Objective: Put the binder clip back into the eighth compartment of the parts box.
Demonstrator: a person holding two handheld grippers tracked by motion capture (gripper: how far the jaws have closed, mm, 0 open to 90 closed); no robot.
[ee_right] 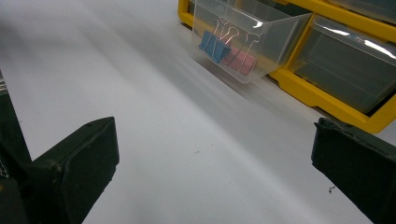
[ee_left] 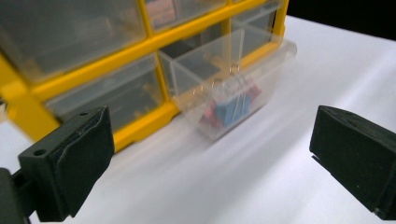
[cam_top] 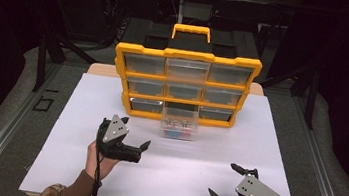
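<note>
Hovering apart near clear drawer [cam_top: 179, 128]: left gripper [cam_top: 134, 134], right gripper [cam_top: 224, 180], both spread.

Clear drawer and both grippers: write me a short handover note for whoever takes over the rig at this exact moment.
Left gripper: open, empty, above the white table top, just left of the clear drawer.
Right gripper: open, empty, near the table's front right corner, well away from the drawer.
Clear drawer: pulled out of the bottom middle slot of the yellow organizer, resting on the table right in front of it. It holds binder clips, blue and pink.
Done: drawer is out.
Left: likely taking out the clips or sliding the drawer back; nothing is gripped yet.
</note>
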